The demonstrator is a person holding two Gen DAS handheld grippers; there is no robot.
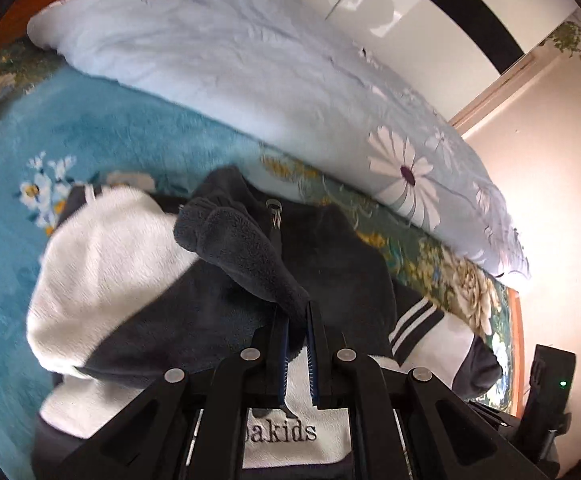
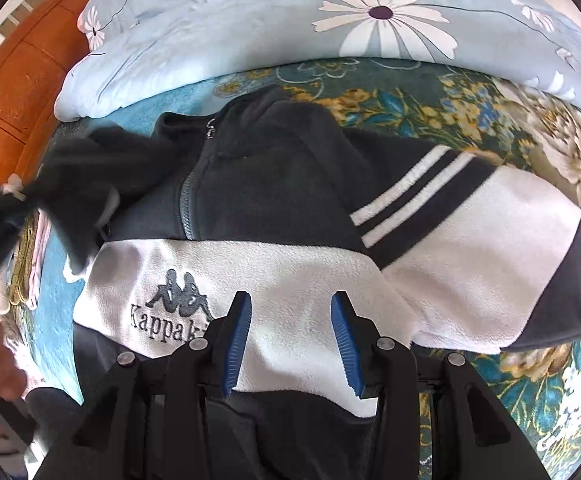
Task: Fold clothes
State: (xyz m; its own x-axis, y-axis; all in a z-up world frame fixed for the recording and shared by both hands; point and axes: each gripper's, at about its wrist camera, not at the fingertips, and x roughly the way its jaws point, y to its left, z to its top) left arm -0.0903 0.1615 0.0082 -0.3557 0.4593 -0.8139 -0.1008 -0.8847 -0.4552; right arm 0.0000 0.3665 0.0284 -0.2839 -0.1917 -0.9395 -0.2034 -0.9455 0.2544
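The fleece jacket (image 1: 194, 304) is lying zip-up across the lower middle of the left wrist view, on a teal floral bedspread (image 1: 102, 148); the left gripper (image 1: 298, 320) is pinching a dark sleeve cuff (image 1: 242, 240) between its blue pads, jaws nearly together on the fabric, and the cuff is sticking up toward the frame's centre over the jacket's chest; a pale blue daisy duvet (image 1: 250, 64) is bunching along the top, and part of the logo lettering (image 1: 280, 432) is peeking out at the bottom.

In the right wrist view the jacket (image 2: 290, 184) is filling the middle of the frame; the right gripper (image 2: 290, 316) is hanging over the white chest panel with its jaws spread wide, gripping nothing; the striped sleeve (image 2: 450, 216) is lying out toward the right; the Kappa logo (image 2: 174, 300) is sitting lower left, and a wooden headboard (image 2: 30, 80) is showing upper left.
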